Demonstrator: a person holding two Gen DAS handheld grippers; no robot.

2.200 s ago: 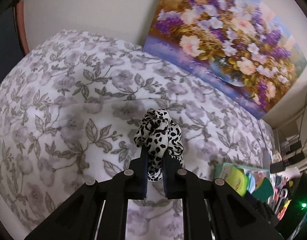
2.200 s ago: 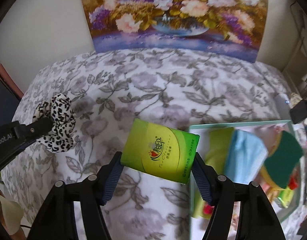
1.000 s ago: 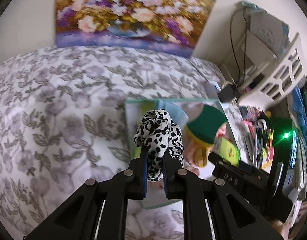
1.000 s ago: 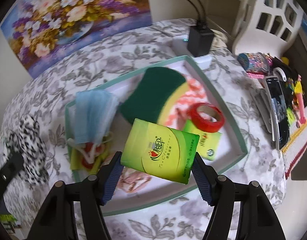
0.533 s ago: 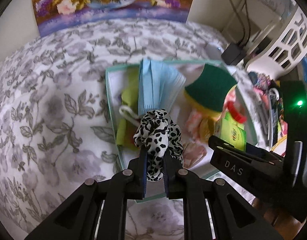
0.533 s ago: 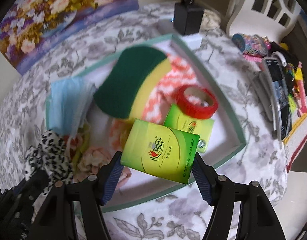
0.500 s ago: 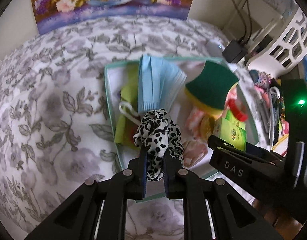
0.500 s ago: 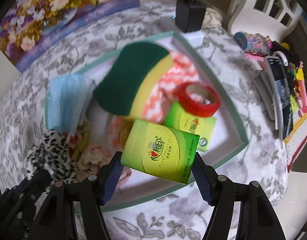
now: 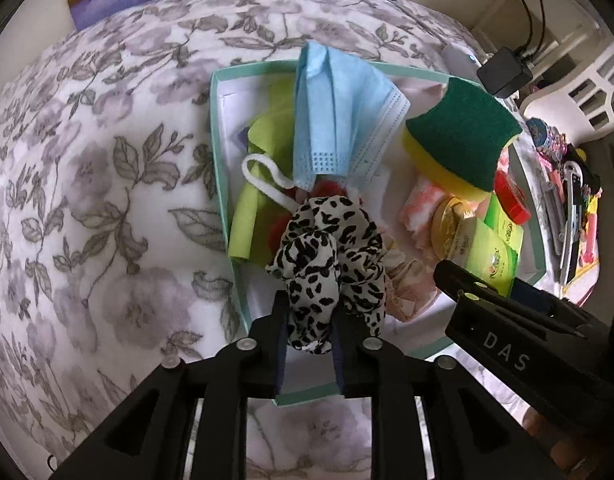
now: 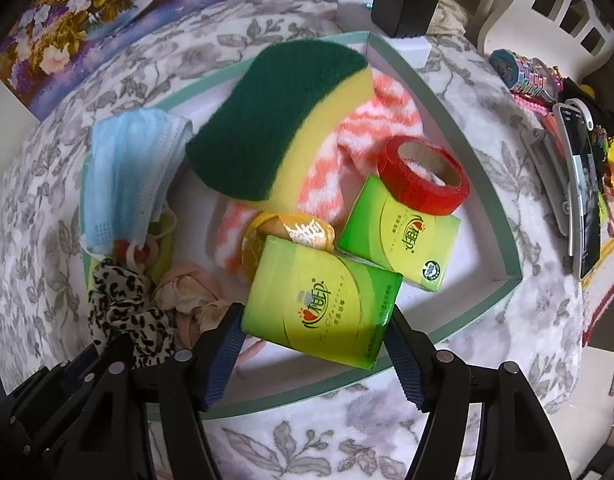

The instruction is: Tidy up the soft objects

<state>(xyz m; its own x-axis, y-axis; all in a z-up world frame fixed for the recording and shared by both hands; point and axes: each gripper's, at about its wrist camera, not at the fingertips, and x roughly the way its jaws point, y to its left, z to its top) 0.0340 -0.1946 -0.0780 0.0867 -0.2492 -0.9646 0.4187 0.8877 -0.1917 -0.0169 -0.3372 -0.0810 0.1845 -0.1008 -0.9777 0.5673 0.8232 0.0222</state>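
The leopard-print scrunchie [image 9: 327,256] hangs over the teal tray's [image 9: 217,128] near-left corner, between the opening jaws of the left gripper [image 9: 307,344]. It may snag on a pad or drape over the rim. The right gripper [image 10: 313,354] clamps a green tissue pack [image 10: 321,300], which could land askew on the gold-wrapped item [image 10: 303,232].

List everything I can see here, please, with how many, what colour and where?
tray: one, teal rim, on the flowered cloth.
sponge: one, green on yellow, in the tray.
face mask: one, blue, over the tray's far rim.
tape roll: one, red, in the tray.
tissue packs: two, green; one lying in the tray, one held.
fuzzy cloth: one, orange and white, under the sponge.
scrunchie: one, black and white, held.
painting: one, flowers, behind.
left tongs: opening, scrunchie between them.
right tongs: clamped on a tissue pack.
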